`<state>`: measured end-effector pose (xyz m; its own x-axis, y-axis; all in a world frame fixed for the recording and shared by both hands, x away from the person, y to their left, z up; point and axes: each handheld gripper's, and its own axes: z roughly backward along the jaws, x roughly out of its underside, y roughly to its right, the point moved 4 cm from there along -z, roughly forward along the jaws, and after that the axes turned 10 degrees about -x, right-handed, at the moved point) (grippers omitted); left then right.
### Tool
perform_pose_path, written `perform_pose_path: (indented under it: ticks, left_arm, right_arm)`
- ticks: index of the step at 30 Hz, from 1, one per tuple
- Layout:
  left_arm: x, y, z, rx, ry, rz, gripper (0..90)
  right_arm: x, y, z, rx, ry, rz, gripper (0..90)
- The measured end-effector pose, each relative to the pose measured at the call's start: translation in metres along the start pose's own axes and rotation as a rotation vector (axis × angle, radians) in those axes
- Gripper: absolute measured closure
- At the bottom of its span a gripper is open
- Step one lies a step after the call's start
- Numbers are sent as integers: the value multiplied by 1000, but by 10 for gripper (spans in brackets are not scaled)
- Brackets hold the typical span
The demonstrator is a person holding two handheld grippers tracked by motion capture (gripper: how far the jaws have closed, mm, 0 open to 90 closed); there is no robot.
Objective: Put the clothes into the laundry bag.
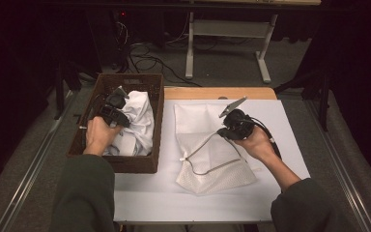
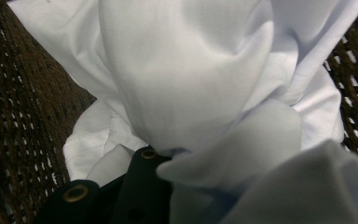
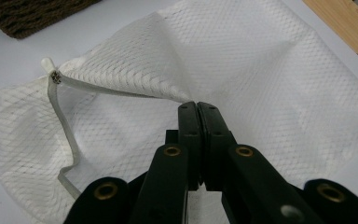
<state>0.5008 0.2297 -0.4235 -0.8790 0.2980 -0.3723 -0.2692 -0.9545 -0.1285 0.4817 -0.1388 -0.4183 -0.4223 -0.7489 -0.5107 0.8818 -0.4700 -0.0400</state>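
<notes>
White cloth [image 1: 139, 118] is heaped inside a dark woven basket [image 1: 157, 126] that stands at the left edge of the surface [image 1: 174, 198], toward its far corner. The cloth is smooth, bunched into soft folds, and a stitched hem can be seen low in the left claw view. The left claw [image 1: 118, 116] is held down in the basket by the person's left hand [image 1: 99, 135]; in its own view a fold of the cloth [image 2: 186, 93] is seen pinched at its tips, so it is clamped on the cloth.

A white mesh bag [image 1: 212, 154] is spread flat near the middle of the surface, just beside the basket's right wall. Its netting is fine and diamond-patterned, and a thick white cord [image 3: 63, 135] is run along its open rim, ending in a small knotted tip. The right claw [image 1: 223, 130], held by the right hand [image 1: 256, 142], is closed on the rim of the mesh bag [image 3: 261, 84], with its two black jaws pressed together and that edge lifted off the surface. No brand, label or writing can be read on anything.
</notes>
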Motion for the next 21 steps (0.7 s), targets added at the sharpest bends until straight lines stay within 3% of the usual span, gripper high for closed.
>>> perform_pose_path:
  ticks: [6,14,17,21]
  left_arm:
    - [1,-5,25,10,37,-11,746]
    - [-1,-2,67,27,92,-73,746]
    - [3,-1,75,55,115,-66,746]
    - [7,8,84,102,137,-101,747]
  right_arm:
    - [-1,2,1,7,6,-10,900]
    - [-2,3,0,8,8,-18,899]
    - [-2,1,1,7,12,-8,900]
    - [-2,3,2,7,17,-11,900]
